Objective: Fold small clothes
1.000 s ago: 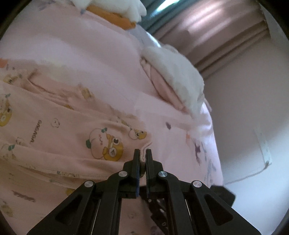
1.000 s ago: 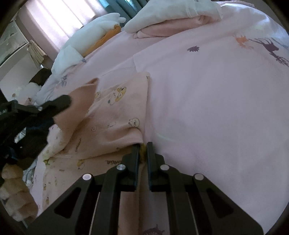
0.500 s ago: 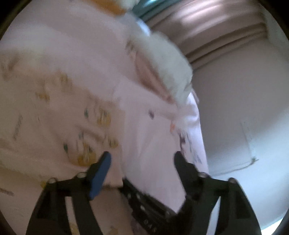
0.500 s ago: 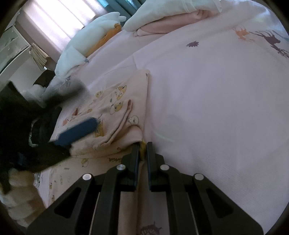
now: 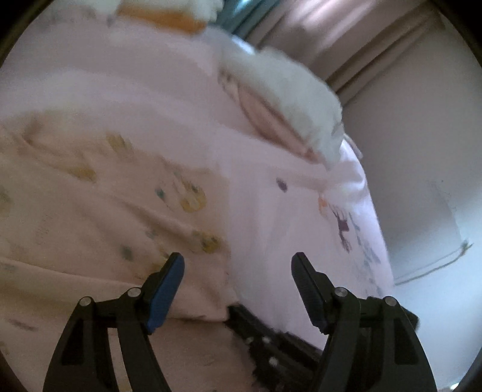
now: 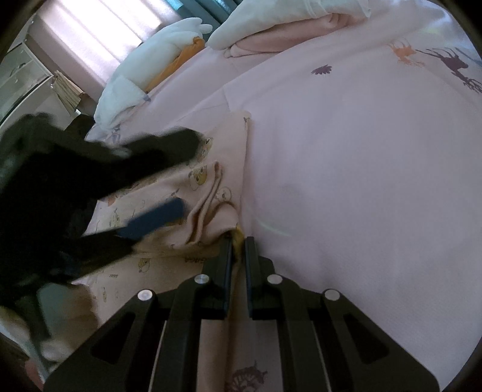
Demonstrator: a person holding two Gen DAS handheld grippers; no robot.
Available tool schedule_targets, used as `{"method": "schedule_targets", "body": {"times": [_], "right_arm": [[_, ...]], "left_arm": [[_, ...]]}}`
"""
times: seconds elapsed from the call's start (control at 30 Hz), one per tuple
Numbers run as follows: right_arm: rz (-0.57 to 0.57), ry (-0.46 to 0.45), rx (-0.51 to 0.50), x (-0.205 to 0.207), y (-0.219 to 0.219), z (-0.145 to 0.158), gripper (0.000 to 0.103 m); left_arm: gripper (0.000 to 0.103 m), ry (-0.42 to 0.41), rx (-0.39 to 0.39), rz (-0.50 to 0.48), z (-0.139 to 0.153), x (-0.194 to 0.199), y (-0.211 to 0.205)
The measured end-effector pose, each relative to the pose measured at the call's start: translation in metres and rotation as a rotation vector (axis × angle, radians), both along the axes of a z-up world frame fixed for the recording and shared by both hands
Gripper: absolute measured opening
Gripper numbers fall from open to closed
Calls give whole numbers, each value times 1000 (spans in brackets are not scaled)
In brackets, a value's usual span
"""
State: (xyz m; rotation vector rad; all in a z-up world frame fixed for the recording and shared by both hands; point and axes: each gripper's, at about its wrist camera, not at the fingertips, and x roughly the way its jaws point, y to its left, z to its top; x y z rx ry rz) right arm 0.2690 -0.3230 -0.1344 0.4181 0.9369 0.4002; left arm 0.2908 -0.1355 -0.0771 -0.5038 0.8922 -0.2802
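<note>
A small pale-pink garment with cartoon prints lies folded over on a pink bedsheet; it also shows in the right wrist view. My left gripper is open and empty just above the garment's folded right edge; it appears blurred at the left of the right wrist view. My right gripper is shut on the garment's near corner, with a bit of yellowish fabric between the fingers.
A folded stack of white and pink clothes lies at the far side of the bed, also visible in the left wrist view. A white and orange pile lies near the window. The bedsheet stretches to the right.
My left gripper has let go of the garment layer it held, opened wide and dropped it as a fold. My right gripper stays shut on the corner.
</note>
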Motion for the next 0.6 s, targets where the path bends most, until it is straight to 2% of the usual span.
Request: {"method": "schedule_targets", "body": {"times": [0.03,0.1,0.17,0.23,0.3,0.37,0.43,0.47,0.53,0.57,0.6], "right_arm": [[-5,1,4,0,0,0,7],[-15,-3,4,-2,1,-1,7],[-17,-18,-31,-5,6,2,7],[-22,-36,-94,-12,15,6,8],[-29,-35,-149,-18,23,12,11],[-42,-27,-197,-25,28,22,15],[-42,-34,-223,-37,31,34,25],[-37,-44,-238,-45,30,41,26],[4,-72,-277,-65,32,56,26],[20,-89,-303,-78,33,64,26],[34,-103,-333,-95,33,73,30]], "left_arm": [[71,0,31,34,6,-5,9],[61,-15,62,64,17,-20,27],[61,-27,120,86,27,-42,49],[55,-14,201,165,32,-74,82],[34,-25,269,200,35,-116,120],[26,-12,337,237,36,-155,157],[17,11,390,291,33,-180,185],[13,13,400,317,32,-188,195],[12,39,386,353,29,-206,218],[12,59,367,349,25,-213,224],[12,77,333,325,19,-223,233]]}}
